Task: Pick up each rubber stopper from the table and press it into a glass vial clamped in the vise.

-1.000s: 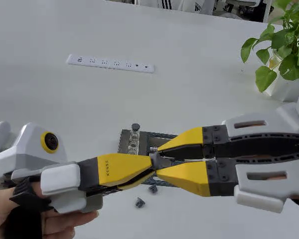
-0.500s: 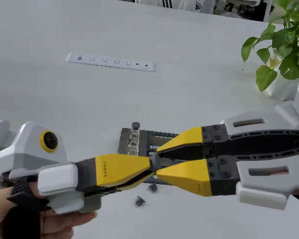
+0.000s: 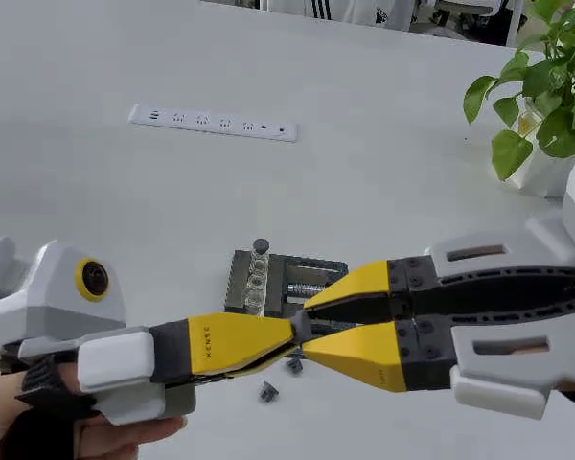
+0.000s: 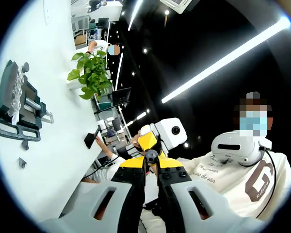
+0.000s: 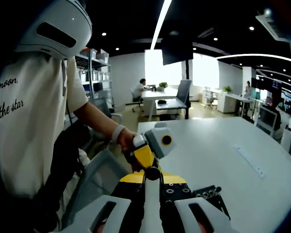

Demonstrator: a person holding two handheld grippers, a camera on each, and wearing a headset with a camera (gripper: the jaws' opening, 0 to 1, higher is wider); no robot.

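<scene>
A dark rubber stopper [image 3: 300, 330] hangs in the air in front of the vise, pinched where the two grippers meet tip to tip. My left gripper [image 3: 291, 332] comes in from the left and is shut on it. My right gripper [image 3: 305, 331] comes in from the right and also closes on it. The stopper [image 4: 150, 156] sits at my left jaws' tips, and likewise [image 5: 153, 173] at my right jaws' tips. The dark vise [image 3: 311, 271] holds a row of glass vials [image 3: 258, 279]; the far one carries a stopper [image 3: 261, 246]. Two loose stoppers [image 3: 268, 390] [image 3: 293, 364] lie below.
A white power strip [image 3: 213, 123] lies at the back of the grey table. A potted plant [image 3: 546, 86] stands at the far right edge. The vise [image 4: 19, 104] shows again in the left gripper view, and the vise [image 5: 211, 194] in the right one. A person in a headset stands behind.
The joined tips have sunk a little toward the table's near side, so more of the vise shows behind them. Both grippers stay closed around the stopper.
</scene>
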